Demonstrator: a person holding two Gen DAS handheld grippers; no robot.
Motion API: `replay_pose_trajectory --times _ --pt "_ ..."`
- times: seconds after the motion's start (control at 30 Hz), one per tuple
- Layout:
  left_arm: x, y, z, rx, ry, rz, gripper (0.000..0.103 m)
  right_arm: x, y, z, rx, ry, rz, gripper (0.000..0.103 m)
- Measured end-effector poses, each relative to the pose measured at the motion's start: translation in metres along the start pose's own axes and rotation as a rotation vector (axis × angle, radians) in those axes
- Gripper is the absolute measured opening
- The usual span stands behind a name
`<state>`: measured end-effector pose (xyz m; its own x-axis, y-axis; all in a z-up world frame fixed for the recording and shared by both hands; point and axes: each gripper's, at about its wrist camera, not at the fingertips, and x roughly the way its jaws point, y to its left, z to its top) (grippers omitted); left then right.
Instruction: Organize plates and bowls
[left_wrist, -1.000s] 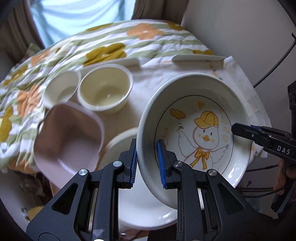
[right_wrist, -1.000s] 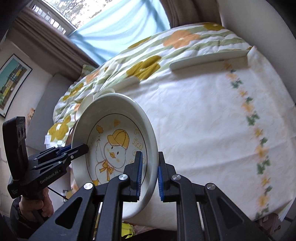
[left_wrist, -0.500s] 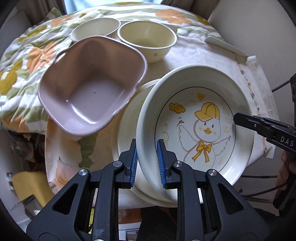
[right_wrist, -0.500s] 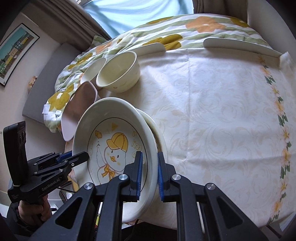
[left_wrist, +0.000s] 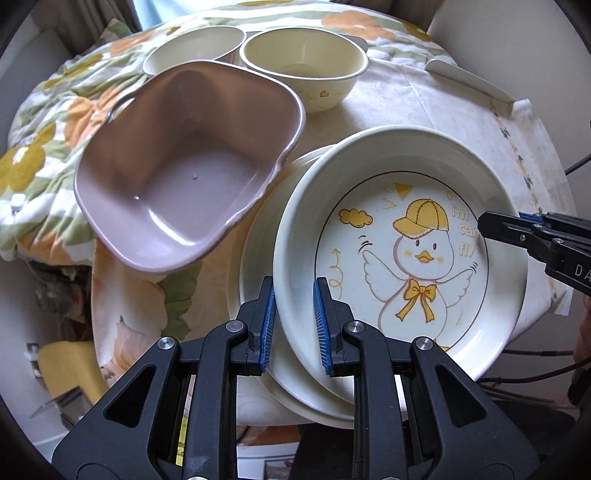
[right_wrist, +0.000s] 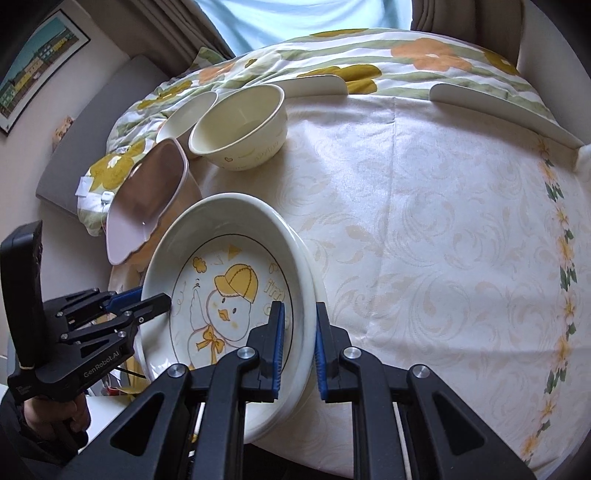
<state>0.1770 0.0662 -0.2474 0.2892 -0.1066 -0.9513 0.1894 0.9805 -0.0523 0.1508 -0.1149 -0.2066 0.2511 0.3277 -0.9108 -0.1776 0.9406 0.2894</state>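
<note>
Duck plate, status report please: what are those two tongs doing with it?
Both tongs, left and right, clamp opposite rims of duck plate. Plate sits over plain plate. Pink square bowl close alongside.

Cloth-covered table (right_wrist: 424, 229) — cream bowls (left_wrist: 304, 64), mauve dish (left_wrist: 188, 162), stacked plates (left_wrist: 258, 258).
</note>
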Motion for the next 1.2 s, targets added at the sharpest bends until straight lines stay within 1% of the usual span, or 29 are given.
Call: replay_pose_trajectory --times 0.1,0.33,0.53,0.7,0.77,0.93,1.03,1.1,1.2 --pt "0.0 -0.005 0.0 0.023 -0.01 0.033 0.018 0.001 0.003 0.0 -0.037 0.001 -0.022 0.014" --pt "0.001 -0.013 0.002 0.042 -0.026 0.093 0.018 0.004 0.009 0.0 -0.112 0.0 -0.063 0.014" --pt "0.001 -0.022 0.0 0.095 -0.043 0.192 0.018 0.009 0.017 -0.002 -0.183 0.004 -0.103 0.014" --pt "0.0 -0.027 -0.005 0.125 -0.056 0.246 0.018 0.011 0.019 -0.003 -0.211 -0.002 -0.115 0.014" --pt "-0.001 -0.031 -0.007 0.149 -0.061 0.277 0.018 0.012 0.023 -0.004 -0.241 -0.002 -0.137 0.014" --pt "-0.002 -0.033 -0.009 0.16 -0.067 0.299 0.018 0.013 0.027 -0.006 -0.267 -0.004 -0.158 0.014" --pt "-0.005 -0.036 -0.01 0.177 -0.077 0.33 0.018 0.014 0.028 -0.006 -0.278 -0.002 -0.17 0.014" --pt "-0.005 -0.037 -0.011 0.182 -0.079 0.347 0.018 0.016 0.032 -0.007 -0.303 -0.006 -0.196 0.014" --pt "-0.006 -0.034 -0.012 0.176 -0.083 0.343 0.018 0.017 0.034 -0.006 -0.311 -0.012 -0.201 0.014"
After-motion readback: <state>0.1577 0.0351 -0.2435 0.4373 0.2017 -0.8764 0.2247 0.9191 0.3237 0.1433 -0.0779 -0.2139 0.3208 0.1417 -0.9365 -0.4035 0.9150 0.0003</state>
